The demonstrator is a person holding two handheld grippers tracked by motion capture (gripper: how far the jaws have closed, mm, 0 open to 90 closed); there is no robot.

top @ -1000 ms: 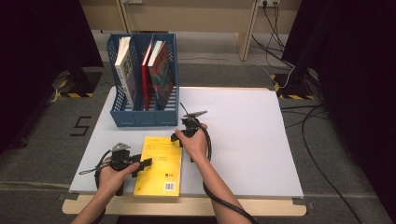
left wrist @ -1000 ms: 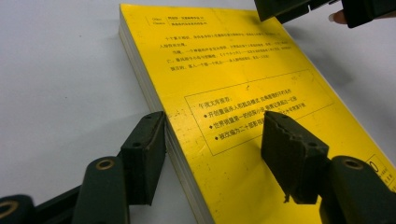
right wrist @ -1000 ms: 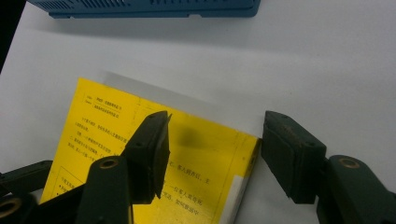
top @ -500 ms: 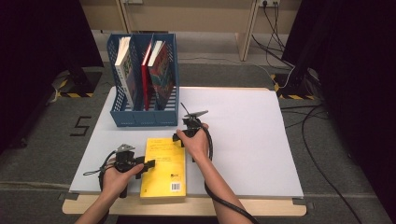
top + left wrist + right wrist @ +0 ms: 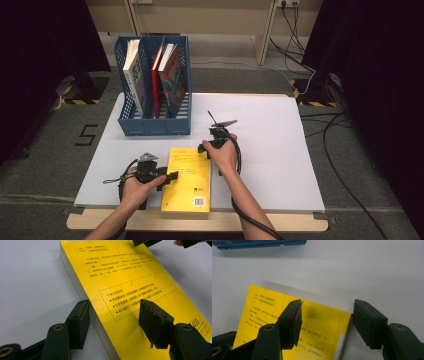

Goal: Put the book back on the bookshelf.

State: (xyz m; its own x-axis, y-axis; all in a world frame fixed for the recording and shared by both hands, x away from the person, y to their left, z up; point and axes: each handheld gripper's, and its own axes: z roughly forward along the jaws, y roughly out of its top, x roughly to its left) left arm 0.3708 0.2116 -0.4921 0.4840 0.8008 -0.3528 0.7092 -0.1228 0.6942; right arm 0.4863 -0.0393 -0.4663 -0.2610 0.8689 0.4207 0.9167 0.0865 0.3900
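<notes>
Now both grippers straddle the yellow book (image 5: 187, 177) lying flat at bench front: left gripper (image 5: 113, 323) and right gripper (image 5: 325, 322) jaws apart, nothing clamped. Next: close on edges w/ even pressure, lift.

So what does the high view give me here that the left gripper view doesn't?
High view alone: the blue plastic file rack holding upright books, the person's forearms, and the right hand-held gripper at the book's far right corner. Left gripper view alone: the small printed text, the page edges, and the left hand-held gripper open astride the book's edge. Both: the flat yellow paperback book on the white table.
</notes>
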